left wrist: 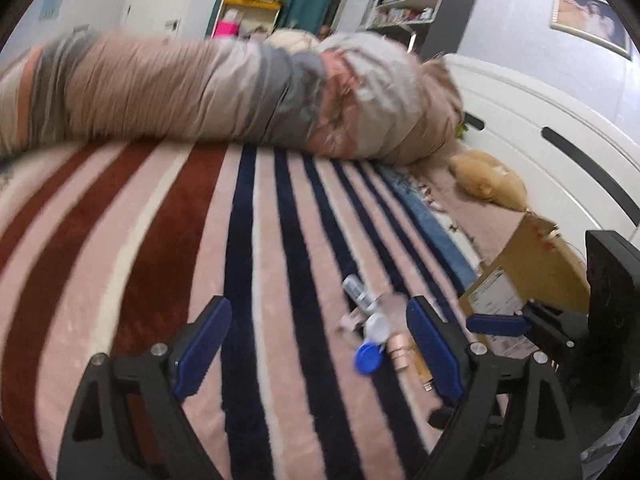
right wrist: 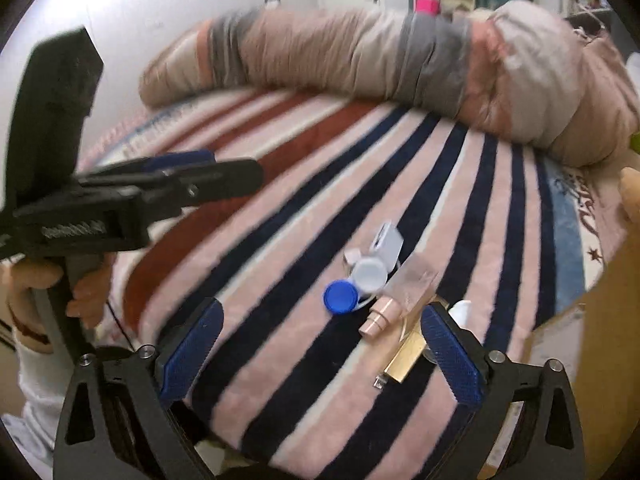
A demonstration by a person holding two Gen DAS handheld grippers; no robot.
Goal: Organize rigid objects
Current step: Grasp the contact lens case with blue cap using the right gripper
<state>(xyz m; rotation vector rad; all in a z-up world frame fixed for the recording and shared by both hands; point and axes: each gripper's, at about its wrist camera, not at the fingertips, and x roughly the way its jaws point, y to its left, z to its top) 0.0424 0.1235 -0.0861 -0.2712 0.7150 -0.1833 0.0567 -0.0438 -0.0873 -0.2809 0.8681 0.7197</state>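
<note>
A little pile of hard things sits on the striped blanket [right wrist: 280, 320] of the bed, near its edge. In the pile are a blue round lid [right wrist: 341, 297], a white round lid [right wrist: 370, 273], a white plug block [right wrist: 386, 242], a small pink tube [right wrist: 378, 321] and a flat gold box [right wrist: 410, 354]. They touch each other.

The right tool [right wrist: 320, 354] hangs just in front of the pile, spread wide with nothing in it. The left tool [left wrist: 320, 350] is spread wide and bare too, with the pile just inside its right finger.

To do this step well, I think it is best to pick one thing from the outside of the pile, like the blue lid, and come down straight so the others do not roll.

A cardboard box [left wrist: 532, 264] stands beside the bed, maybe for the things, but its inside is cut off. The pictures are blurry. A clear packet [right wrist: 418, 280] is hard to make out.
</note>
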